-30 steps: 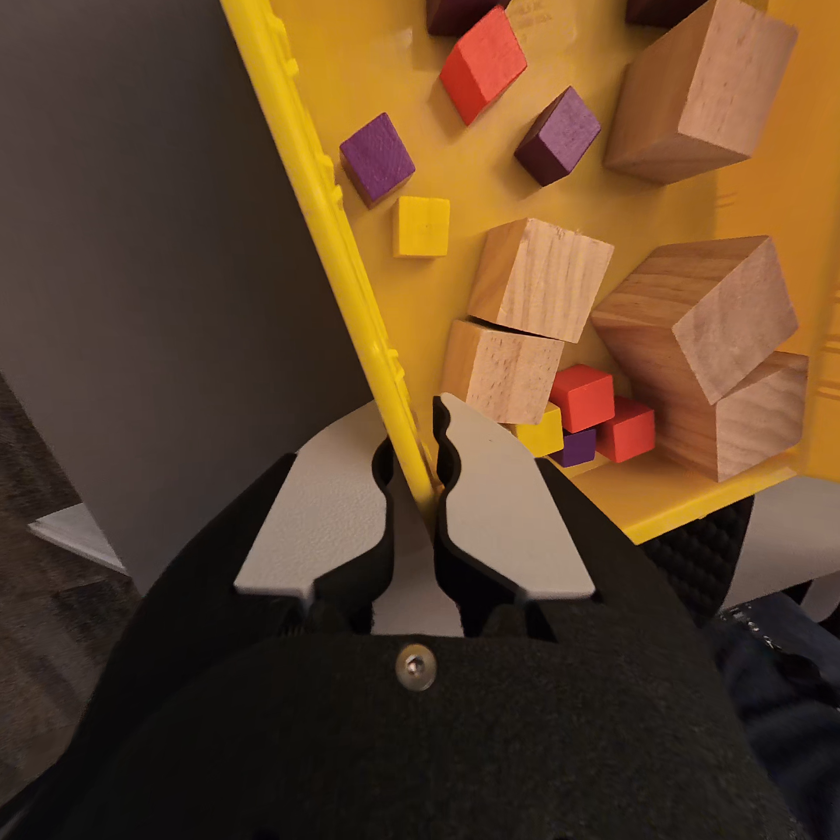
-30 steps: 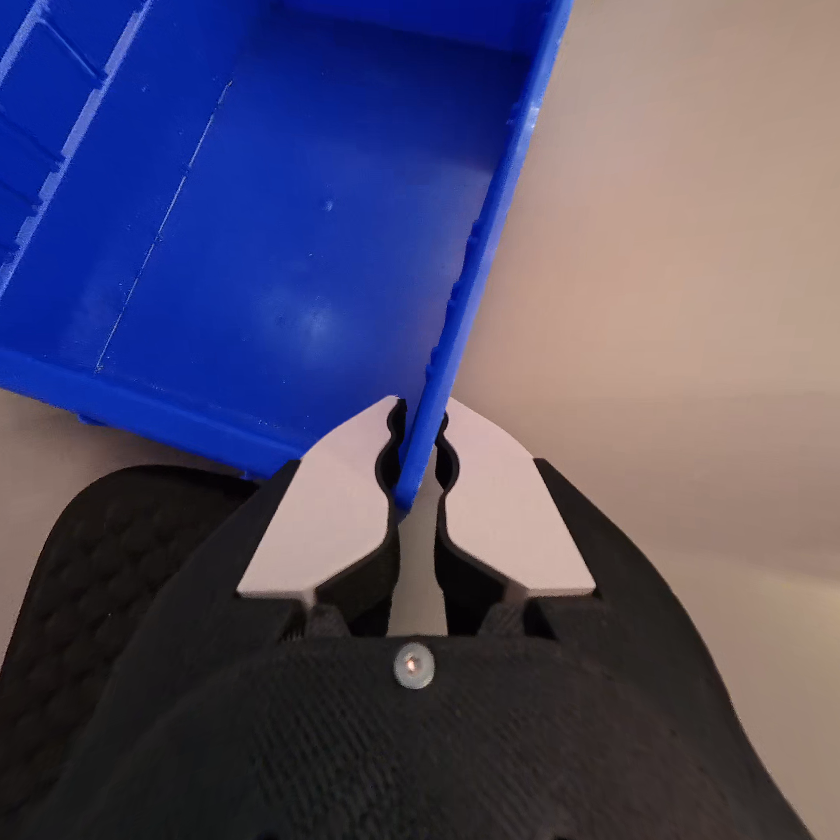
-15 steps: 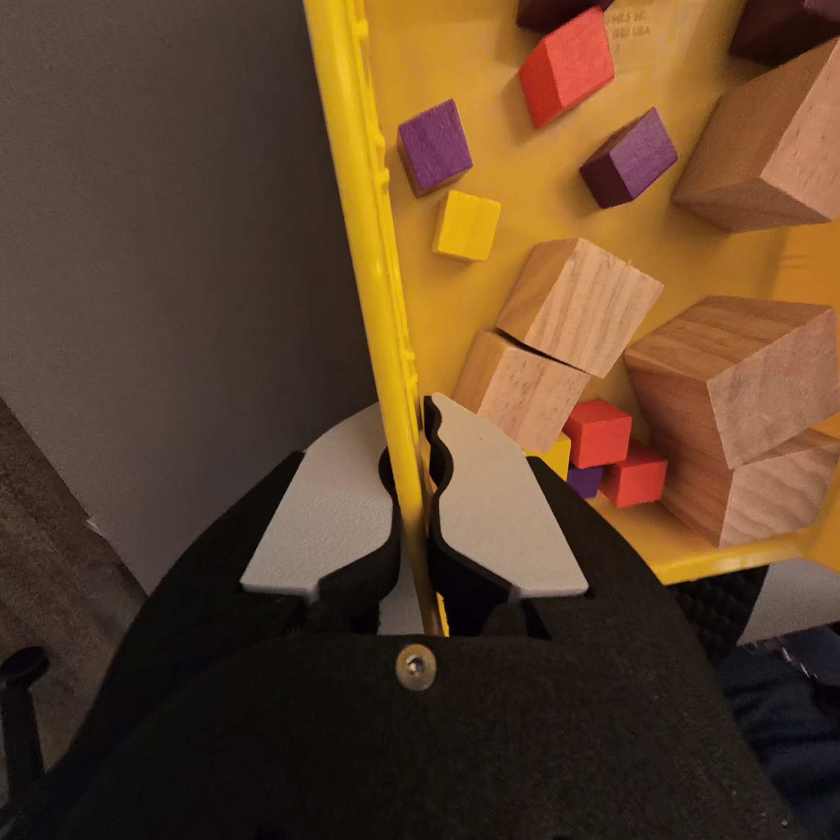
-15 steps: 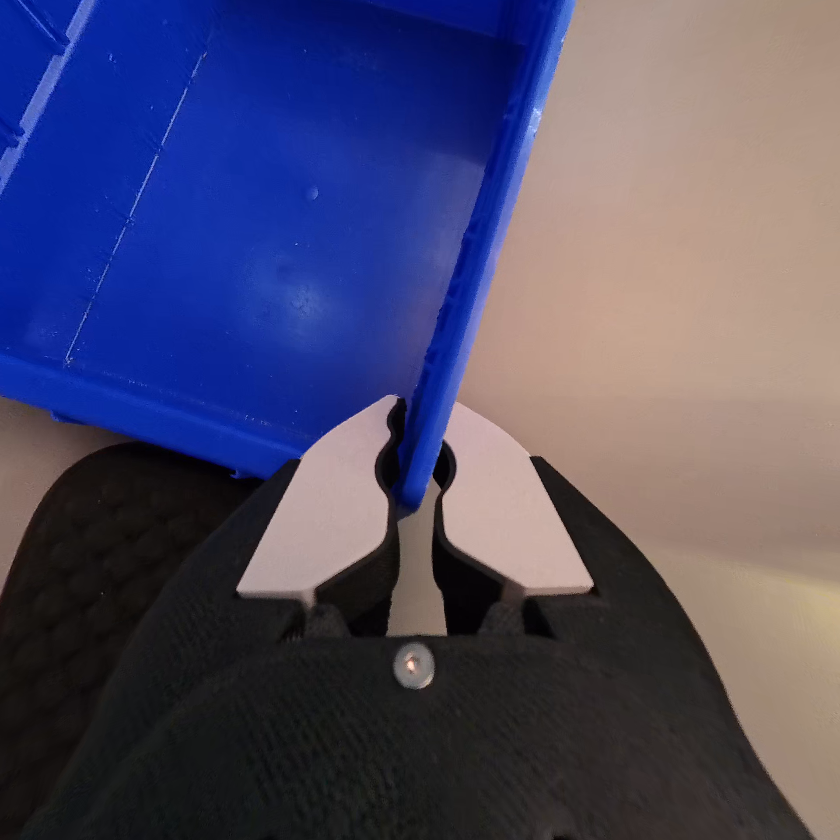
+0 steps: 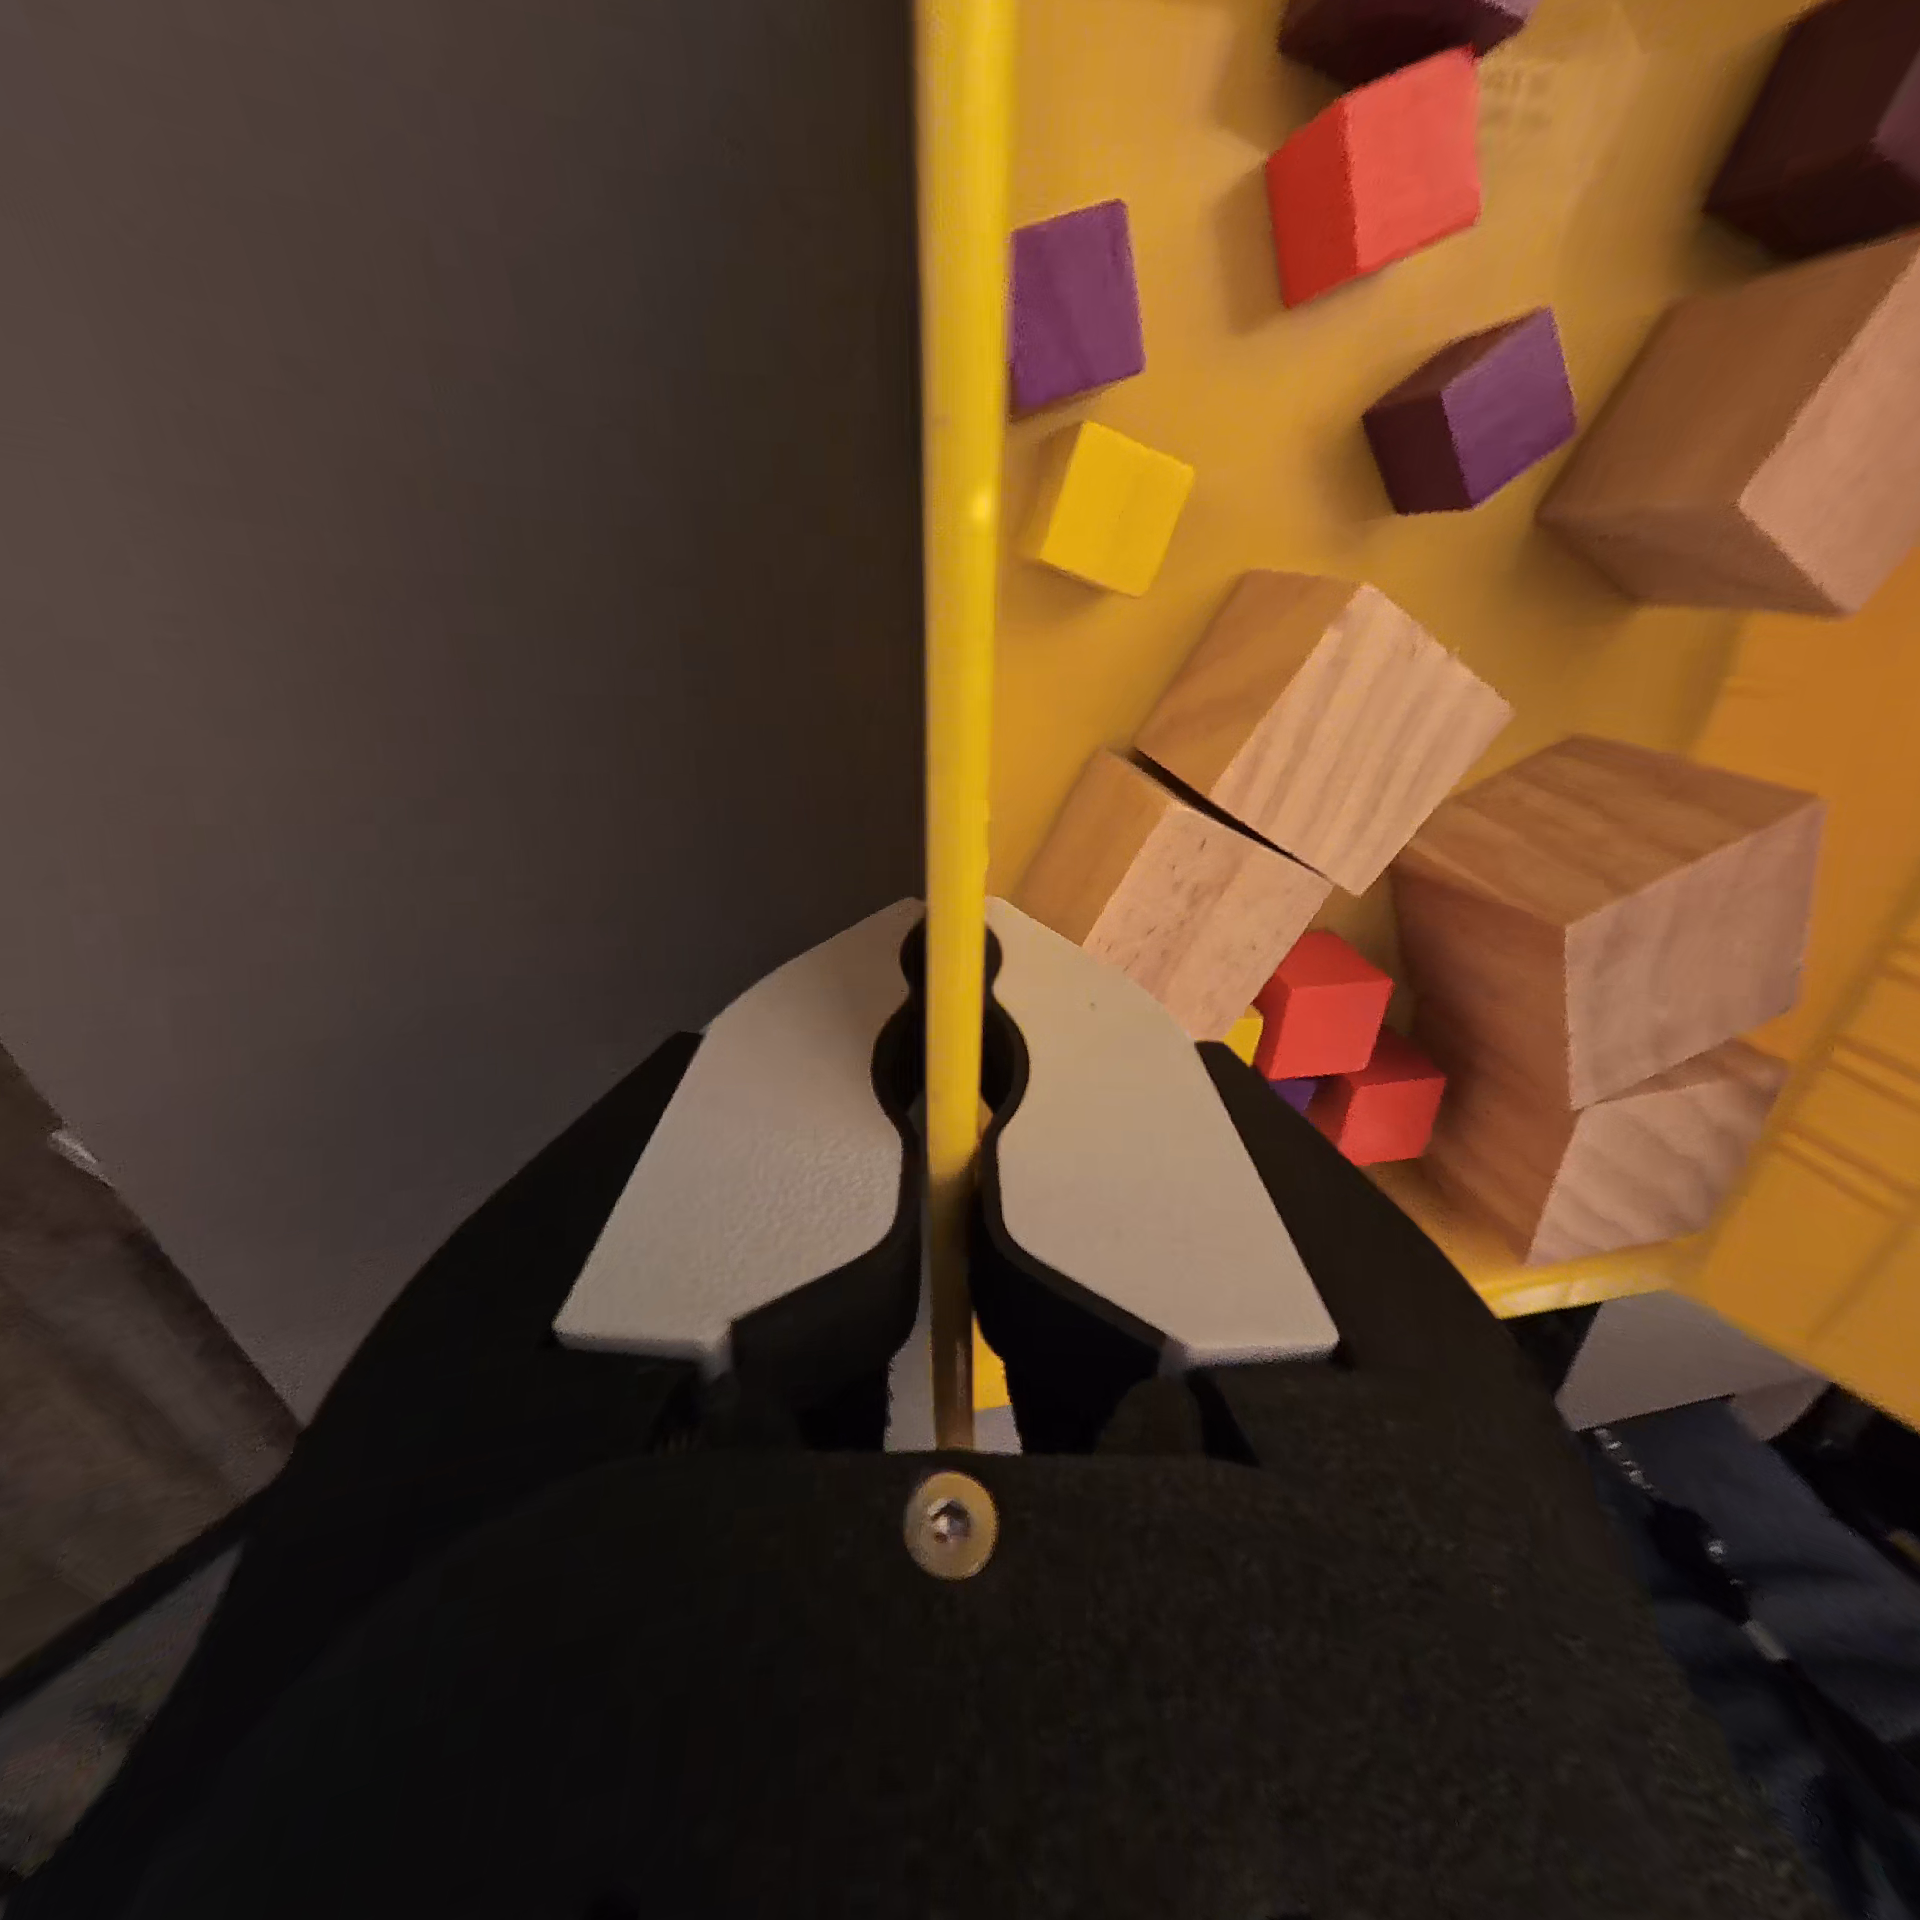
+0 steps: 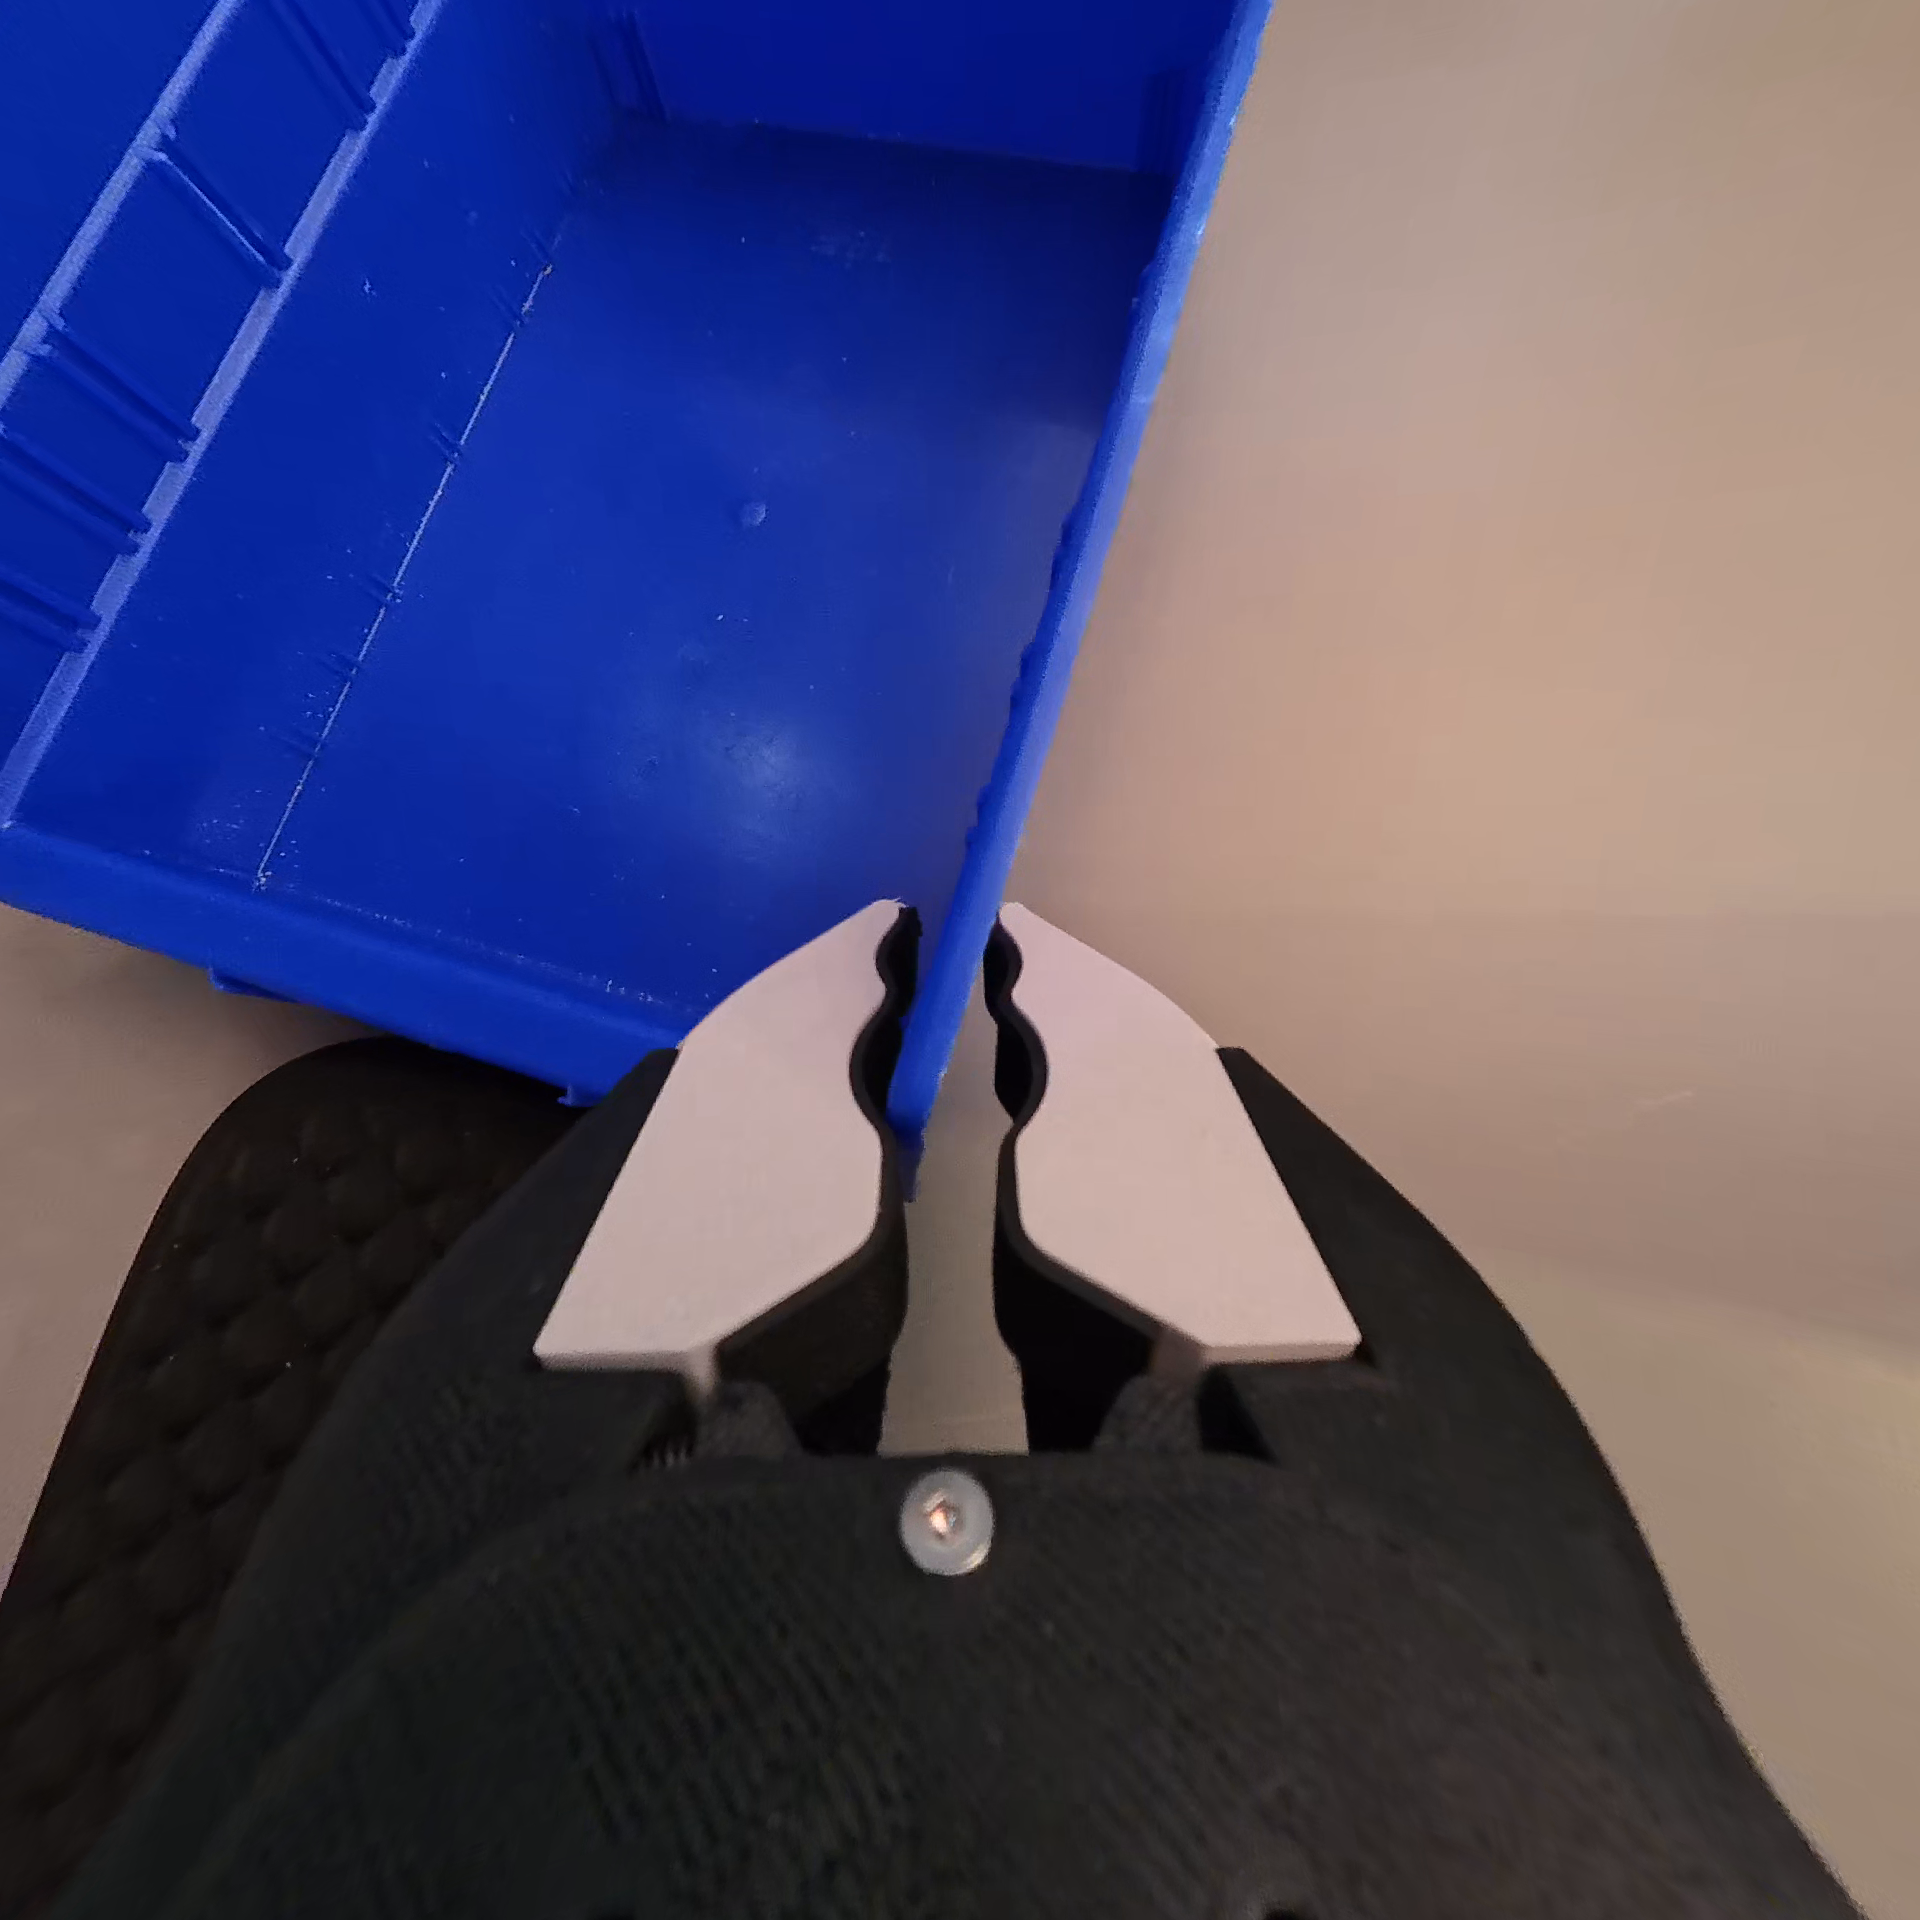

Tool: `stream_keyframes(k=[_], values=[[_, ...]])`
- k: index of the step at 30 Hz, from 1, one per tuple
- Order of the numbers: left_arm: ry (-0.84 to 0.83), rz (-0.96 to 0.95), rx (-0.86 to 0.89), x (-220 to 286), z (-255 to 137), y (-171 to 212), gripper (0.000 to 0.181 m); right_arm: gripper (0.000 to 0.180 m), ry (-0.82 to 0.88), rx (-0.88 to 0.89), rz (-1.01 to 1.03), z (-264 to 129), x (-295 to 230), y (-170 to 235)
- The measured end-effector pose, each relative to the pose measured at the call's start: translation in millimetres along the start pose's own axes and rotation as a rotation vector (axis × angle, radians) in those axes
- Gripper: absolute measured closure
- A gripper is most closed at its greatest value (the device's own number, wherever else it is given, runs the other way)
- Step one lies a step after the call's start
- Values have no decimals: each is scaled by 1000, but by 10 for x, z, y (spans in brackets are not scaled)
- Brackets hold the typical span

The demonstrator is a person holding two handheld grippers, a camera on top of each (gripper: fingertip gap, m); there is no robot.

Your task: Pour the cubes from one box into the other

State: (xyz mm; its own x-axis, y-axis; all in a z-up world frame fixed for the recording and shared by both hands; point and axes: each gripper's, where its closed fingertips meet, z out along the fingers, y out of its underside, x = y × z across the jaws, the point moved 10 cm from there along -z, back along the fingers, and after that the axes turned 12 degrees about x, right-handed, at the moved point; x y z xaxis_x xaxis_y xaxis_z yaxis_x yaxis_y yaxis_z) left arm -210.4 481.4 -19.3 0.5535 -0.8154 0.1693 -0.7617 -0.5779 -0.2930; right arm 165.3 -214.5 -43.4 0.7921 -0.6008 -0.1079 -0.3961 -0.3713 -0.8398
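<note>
Two grippers: left (image 5: 951, 914) clamps the yellow box (image 5: 961, 499) wall; right (image 6: 951, 914) fingers slightly parted around the blue box (image 6: 1091, 644) wall.

Can't pin the place type. Indoors, warm dim light. Plain grey wall (image 5: 447, 520) behind the yellow bin (image 5: 961, 416), bare beige surface (image 6: 1507, 623) under the blue bin (image 6: 644, 582), carpet-like floor (image 5: 94, 1351) at lower left. Plastic parts bins and toy cubes (image 5: 1371, 171) hint at a test setup in an office or home.

Left gripper (image 5: 951, 935) pinching yellow box (image 5: 961, 416) wall, cubes (image 5: 1320, 727) inside
</note>
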Motion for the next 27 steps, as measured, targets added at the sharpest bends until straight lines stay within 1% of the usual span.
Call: stream_keyframes(k=[2, 5, 7, 10, 13, 14, 16, 20, 27], values=[[-13, -26, -18, 18, 23, -73, 177, 167, -3, 18, 15, -5, 4, 16], [-38, 22, -98, 55, 47, -157, 177, 166, -7, 51, 42, -16, 7, 47], [-23, 23, -116, 41, 49, -176, 177, 165, -14, 74, 55, -24, 9, 70], [64, -9, -52, 1, 23, -158, 169, 165, -24, 87, 66, -25, 17, 82], [162, -44, 44, -48, -117, -85, 159, 165, -21, 62, 34, -21, 12, 64], [171, -47, 59, -67, -169, -42, 159, 165, -17, 51, 18, -20, 9, 56], [144, -17, 35, -98, -235, 78, 168, 165, -9, 35, -5, -18, 0, 44], [119, -49, 43, -82, -268, 202, 169, 165, 3, 34, -20, -22, -13, 44], [-20, -40, 28, 61, -257, 199, 174, 166, 7, 72, 16, -33, -11, 72]])
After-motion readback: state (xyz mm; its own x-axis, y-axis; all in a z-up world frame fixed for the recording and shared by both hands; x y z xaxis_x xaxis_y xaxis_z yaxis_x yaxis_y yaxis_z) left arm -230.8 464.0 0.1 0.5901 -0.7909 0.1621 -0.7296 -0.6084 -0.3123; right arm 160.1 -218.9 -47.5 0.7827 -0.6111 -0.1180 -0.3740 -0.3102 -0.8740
